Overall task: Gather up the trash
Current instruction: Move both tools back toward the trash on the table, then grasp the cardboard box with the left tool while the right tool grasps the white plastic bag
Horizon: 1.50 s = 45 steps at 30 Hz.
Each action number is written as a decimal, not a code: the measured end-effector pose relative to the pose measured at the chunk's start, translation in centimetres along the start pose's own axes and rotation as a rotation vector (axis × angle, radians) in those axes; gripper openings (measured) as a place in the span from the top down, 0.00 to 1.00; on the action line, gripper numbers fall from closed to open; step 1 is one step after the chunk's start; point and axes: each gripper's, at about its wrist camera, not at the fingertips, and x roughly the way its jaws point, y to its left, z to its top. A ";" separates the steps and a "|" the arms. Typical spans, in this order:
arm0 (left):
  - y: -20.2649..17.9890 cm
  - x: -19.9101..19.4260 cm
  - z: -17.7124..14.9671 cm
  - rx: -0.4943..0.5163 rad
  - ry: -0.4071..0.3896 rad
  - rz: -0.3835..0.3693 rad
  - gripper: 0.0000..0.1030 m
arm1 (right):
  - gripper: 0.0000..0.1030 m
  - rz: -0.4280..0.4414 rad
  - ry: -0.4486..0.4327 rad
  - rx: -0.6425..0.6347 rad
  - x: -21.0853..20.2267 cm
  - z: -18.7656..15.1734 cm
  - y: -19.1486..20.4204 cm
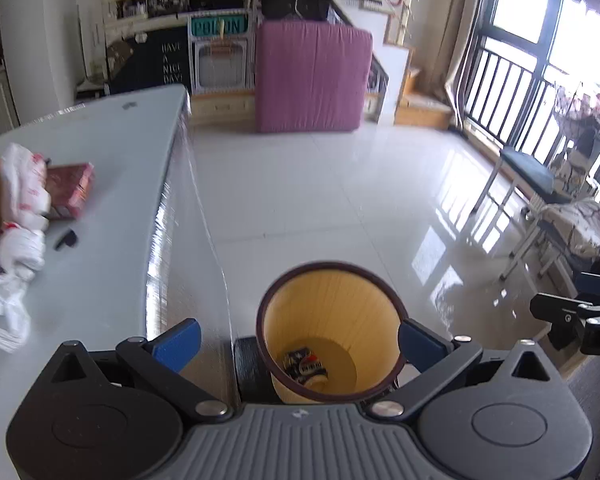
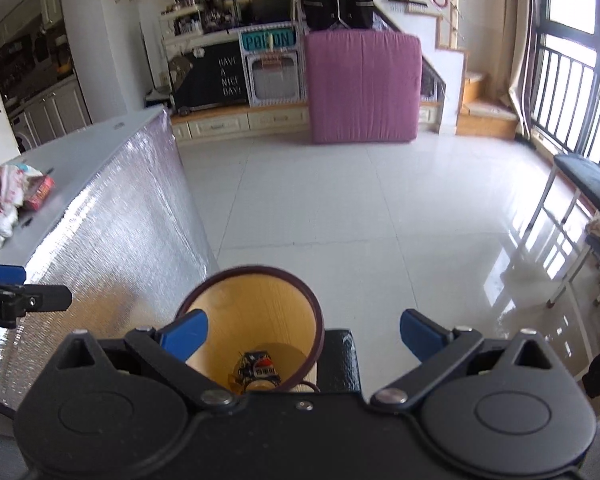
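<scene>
Our left gripper (image 1: 300, 340) and right gripper (image 2: 304, 334) both spread wide, empty. Below us, yellow round dark-rimmed wastebasket (image 1: 332, 312) on floor, crumpled dark wrapper (image 1: 305, 368) inside. Far left, red carton (image 1: 70, 190) and white plastic bags (image 1: 16, 208) on grey table (image 1: 112, 216).

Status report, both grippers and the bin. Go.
Left gripper open, empty, over the yellow bin. Right gripper open, empty. One crumpled wrapper in bin; red box and white bags on table. Nothing blocking.
</scene>
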 end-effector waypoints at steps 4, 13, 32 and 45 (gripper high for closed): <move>1.0 -2.6 0.2 -0.019 -0.055 -0.015 0.00 | 0.00 0.011 -0.062 -0.002 -1.8 0.5 1.0; 4.7 -8.4 0.1 -0.033 -0.209 0.027 0.00 | 0.00 0.096 -0.217 -0.025 -5.3 2.2 5.5; 17.2 -14.1 -1.1 -0.299 -0.447 0.107 0.00 | 0.00 0.233 -0.368 -0.013 -4.0 2.8 17.7; 23.3 -9.2 -2.2 -0.633 -0.474 0.065 0.00 | 0.00 0.321 -0.318 0.027 0.1 3.1 24.8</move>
